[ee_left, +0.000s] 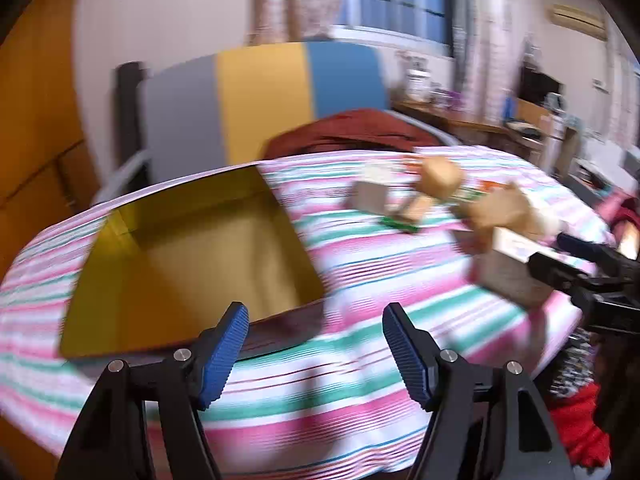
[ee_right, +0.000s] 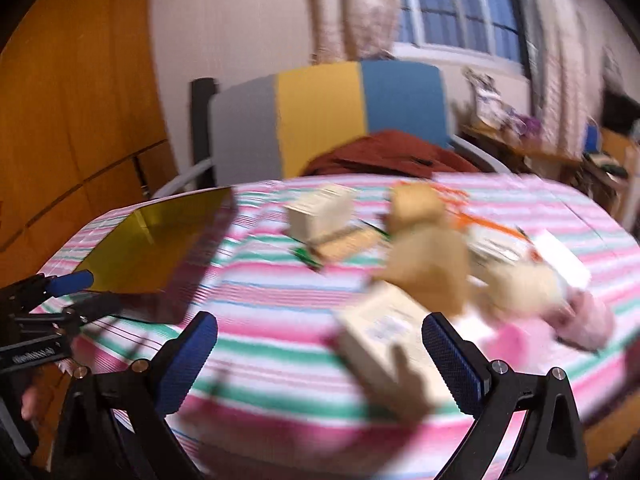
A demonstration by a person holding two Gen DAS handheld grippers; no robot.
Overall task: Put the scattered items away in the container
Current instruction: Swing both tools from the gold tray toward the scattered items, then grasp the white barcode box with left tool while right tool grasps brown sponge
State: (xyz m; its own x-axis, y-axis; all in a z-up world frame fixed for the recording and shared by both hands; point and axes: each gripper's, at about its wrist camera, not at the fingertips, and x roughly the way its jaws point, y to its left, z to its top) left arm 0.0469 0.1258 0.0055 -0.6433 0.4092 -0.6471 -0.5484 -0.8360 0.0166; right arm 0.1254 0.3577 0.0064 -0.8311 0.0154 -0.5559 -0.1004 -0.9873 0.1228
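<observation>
open yellow-lined cardboard box lies left on striped cloth, seemingly empty | left gripper wide, empty, near box | pale wooden blocks scattered right | right gripper wide around cream rectangular block | risk: blurred approach may knock block aside

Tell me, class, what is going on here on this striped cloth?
A person holding a gripper in each hand is tidying a striped table. The left gripper is open near the gold box, which looks empty. The right gripper is open around a pale carton, not yet clamped. Other cartons and wooden blocks lie scattered further back. Blur hides details.
</observation>
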